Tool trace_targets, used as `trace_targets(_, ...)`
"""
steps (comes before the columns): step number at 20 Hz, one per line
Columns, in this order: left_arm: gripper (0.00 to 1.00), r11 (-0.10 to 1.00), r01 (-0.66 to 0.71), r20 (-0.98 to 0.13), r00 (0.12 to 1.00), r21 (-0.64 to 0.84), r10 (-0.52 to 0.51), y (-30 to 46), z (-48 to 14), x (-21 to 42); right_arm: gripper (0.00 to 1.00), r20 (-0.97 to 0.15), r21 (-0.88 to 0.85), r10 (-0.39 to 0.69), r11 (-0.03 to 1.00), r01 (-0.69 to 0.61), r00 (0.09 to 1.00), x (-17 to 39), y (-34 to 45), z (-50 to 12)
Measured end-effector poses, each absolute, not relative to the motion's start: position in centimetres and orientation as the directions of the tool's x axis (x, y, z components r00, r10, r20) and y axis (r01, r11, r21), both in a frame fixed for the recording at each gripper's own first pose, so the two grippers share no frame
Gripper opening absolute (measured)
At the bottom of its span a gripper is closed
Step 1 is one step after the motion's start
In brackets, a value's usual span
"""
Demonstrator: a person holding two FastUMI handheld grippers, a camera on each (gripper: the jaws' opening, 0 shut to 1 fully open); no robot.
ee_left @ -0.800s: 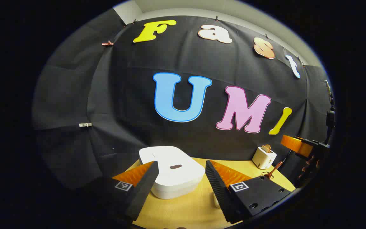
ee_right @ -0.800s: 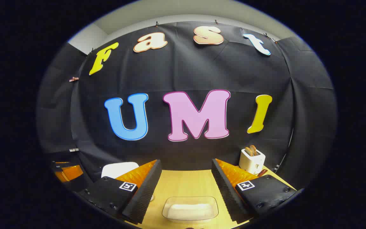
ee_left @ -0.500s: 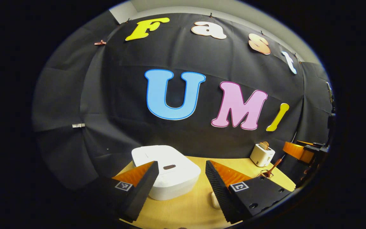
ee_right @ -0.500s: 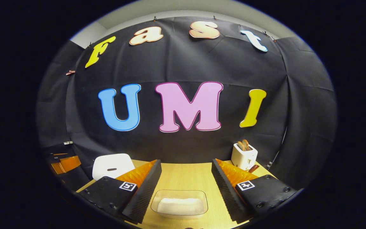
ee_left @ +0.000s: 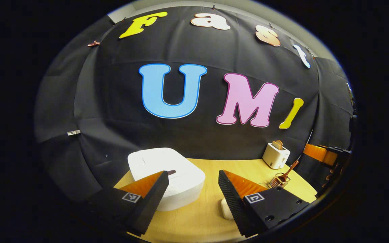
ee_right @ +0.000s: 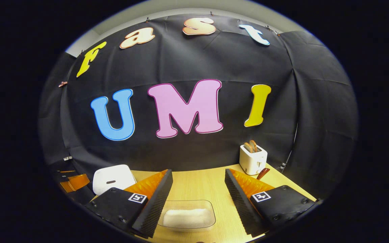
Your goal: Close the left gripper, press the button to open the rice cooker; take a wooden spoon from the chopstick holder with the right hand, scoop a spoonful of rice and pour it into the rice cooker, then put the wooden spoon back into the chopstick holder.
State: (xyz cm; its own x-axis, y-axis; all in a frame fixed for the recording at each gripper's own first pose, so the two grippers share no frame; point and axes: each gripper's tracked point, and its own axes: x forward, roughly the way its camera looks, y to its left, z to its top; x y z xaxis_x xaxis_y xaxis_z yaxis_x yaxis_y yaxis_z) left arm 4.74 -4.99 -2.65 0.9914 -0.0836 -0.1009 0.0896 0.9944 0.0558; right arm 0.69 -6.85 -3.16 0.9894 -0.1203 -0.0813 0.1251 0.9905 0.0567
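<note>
Judging from how things lie, nothing of the task is being counted as done yet: the rice cooker (ee_left: pixel 166 177) is being seen with its lid down on the far left part of the bench (ee_left: pixel 211 189), and the dark button (ee_left: pixel 171 172) on its lid is being left unpressed. The left claw (ee_left: pixel 191 199) is being held spread, its two fingers well apart with nothing between them, so the closing that the task asks for first is being judged as not yet made. The right claw (ee_right: pixel 198 199) is likewise being held spread and empty above the clear tray of rice (ee_right: pixel 187 216), which is lying near, between its fingers as that camera looks. All the rest is being left to do: the press, the taking of the wooden spoon (ee_left: pixel 289 169), the scoop, the pour and the return. In the left gripper view the spoon is being shown standing tilted in the wire chopstick holder (ee_left: pixel 279 181) at the far right of the bench, just in front of the white toaster (ee_left: pixel 275 156); the other claw's orange parts are being glimpsed at the right edge. In the right gripper view the holder itself is being hidden behind that claw's right finger, with what is probably the spoon's handle tip poking out beside the toaster, while the rice tray is being shown whole and the cooker small at the far left.
</note>
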Motion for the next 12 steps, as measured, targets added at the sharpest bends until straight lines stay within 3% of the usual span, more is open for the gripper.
trace_targets(8,0.93,0.99,0.108,-0.098,0.99,0.092,-0.099,-5.0,-1.8,7.3,0.98,-0.111,0.085,-0.2,0.974,0.21,0.973,0.0,-10.2,-4.2)
trace_targets(10,0.82,0.99,0.1,-0.084,0.992,0.103,-0.092,-4.4,-1.1,8.3,0.98,-0.125,0.098,-0.224,0.967,0.236,0.967,-0.2,-11.0,-4.6)
trace_targets(12,0.56,0.989,0.094,-0.084,0.993,0.117,-0.084,-3.7,-0.7,9.2,0.98,-0.137,0.104,-0.231,0.964,0.246,0.963,-0.3,-11.1,-4.9)
